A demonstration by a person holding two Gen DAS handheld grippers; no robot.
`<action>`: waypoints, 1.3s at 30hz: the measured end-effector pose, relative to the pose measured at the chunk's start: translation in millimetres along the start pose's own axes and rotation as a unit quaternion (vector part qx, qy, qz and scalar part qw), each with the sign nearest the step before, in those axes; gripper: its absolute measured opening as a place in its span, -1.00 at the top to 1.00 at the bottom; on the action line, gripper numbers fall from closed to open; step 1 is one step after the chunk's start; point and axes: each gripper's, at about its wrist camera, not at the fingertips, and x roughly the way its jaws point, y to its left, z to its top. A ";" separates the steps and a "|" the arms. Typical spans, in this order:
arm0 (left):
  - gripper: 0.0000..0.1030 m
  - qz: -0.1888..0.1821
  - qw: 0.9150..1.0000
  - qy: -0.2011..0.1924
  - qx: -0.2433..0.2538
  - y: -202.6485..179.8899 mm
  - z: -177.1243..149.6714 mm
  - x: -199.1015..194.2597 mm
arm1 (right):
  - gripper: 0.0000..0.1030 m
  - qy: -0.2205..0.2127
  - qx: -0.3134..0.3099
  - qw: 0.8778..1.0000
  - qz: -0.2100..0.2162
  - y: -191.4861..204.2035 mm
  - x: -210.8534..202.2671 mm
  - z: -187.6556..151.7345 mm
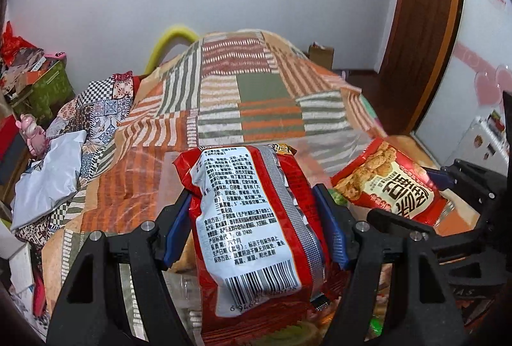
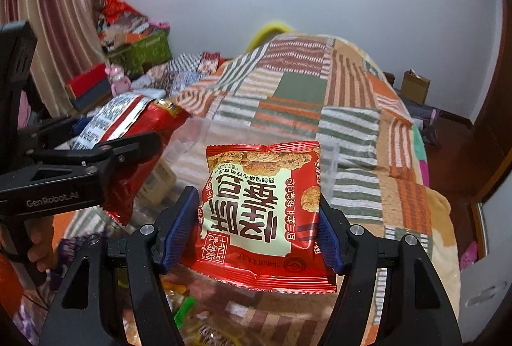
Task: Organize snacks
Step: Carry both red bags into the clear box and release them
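While over bed, L tool [image 1: 256, 218] clamps noodle pack [image 1: 252, 218]; R tool [image 2: 259, 211] clamps cracker bag [image 2: 262, 211]

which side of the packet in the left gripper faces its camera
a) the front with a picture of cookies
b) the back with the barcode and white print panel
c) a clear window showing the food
b: the packet clamped in the left gripper shows a white text panel, barcode and silver seam.
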 end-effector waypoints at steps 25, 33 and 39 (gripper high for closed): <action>-0.55 -0.019 0.998 0.063 -0.003 -1.2 -8.0 29.0 | -0.37 0.061 -0.005 0.998 0.009 -1.0 25.1 -1.6; -0.57 -0.011 1.000 0.026 -0.002 -1.5 -7.4 -13.3 | -0.39 0.022 -0.001 1.000 0.003 -1.0 -6.8 3.6; -0.67 0.001 1.000 -0.001 -0.005 -0.8 -18.2 -49.9 | -0.43 -0.008 0.017 1.000 0.003 -2.0 -37.5 -0.1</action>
